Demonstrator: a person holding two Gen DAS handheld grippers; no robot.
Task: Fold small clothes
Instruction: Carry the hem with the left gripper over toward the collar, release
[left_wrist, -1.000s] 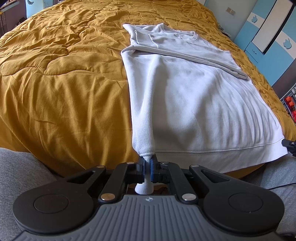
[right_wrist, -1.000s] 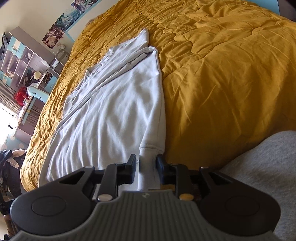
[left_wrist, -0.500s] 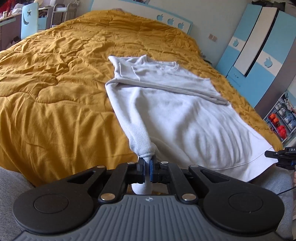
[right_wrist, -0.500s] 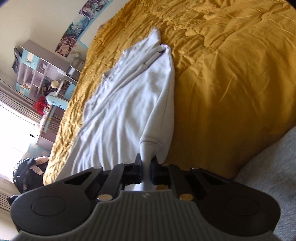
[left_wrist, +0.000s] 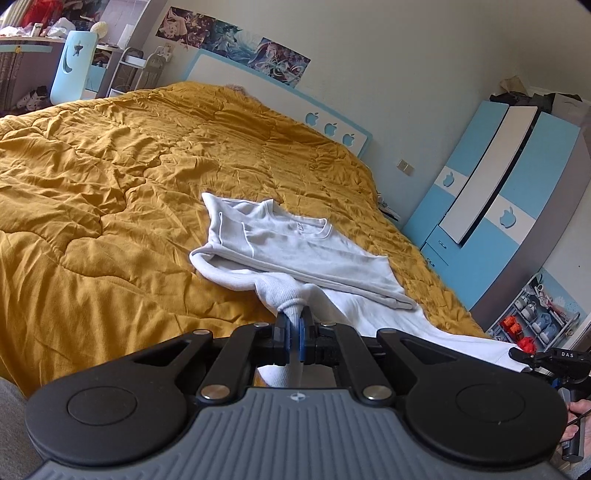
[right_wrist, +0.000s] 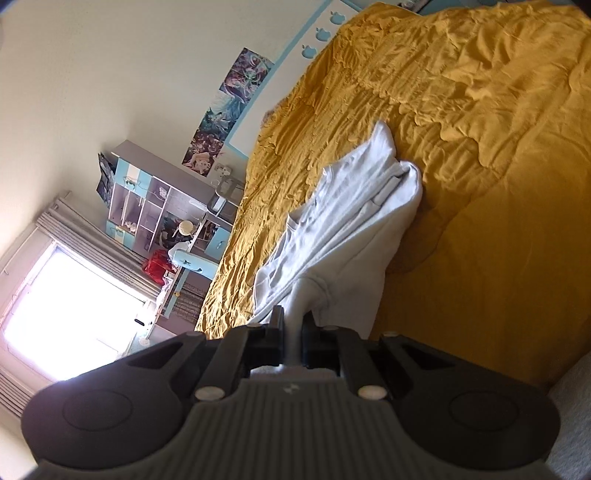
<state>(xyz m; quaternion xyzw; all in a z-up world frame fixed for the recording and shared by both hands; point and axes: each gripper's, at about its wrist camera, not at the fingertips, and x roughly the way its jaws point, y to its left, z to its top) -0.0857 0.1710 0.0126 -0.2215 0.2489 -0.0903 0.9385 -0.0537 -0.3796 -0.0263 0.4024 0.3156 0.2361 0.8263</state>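
Note:
A white sweatshirt (left_wrist: 295, 254) lies on the mustard-yellow bed cover (left_wrist: 92, 192), collar toward the headboard, with both sleeves folded across its chest. My left gripper (left_wrist: 293, 325) is shut on the hem's left corner, which is lifted off the bed. My right gripper (right_wrist: 292, 325) is shut on the hem's other corner, and the sweatshirt (right_wrist: 351, 229) runs away from it in a raised ridge. In the left wrist view the right gripper (left_wrist: 524, 356) shows at the right edge, holding the cloth there.
The bed cover (right_wrist: 498, 184) spreads wide on both sides of the garment. A blue and white wardrobe (left_wrist: 498, 206) stands right of the bed. A headboard (left_wrist: 280, 107) is at the far end, a desk with shelves (right_wrist: 162, 206) beside a bright window (right_wrist: 66, 306).
The right gripper closed on the hem corner. Both grippers rose and tipped upward, lifting the sweatshirt's lower edge off the bed, so the room's walls came into view.

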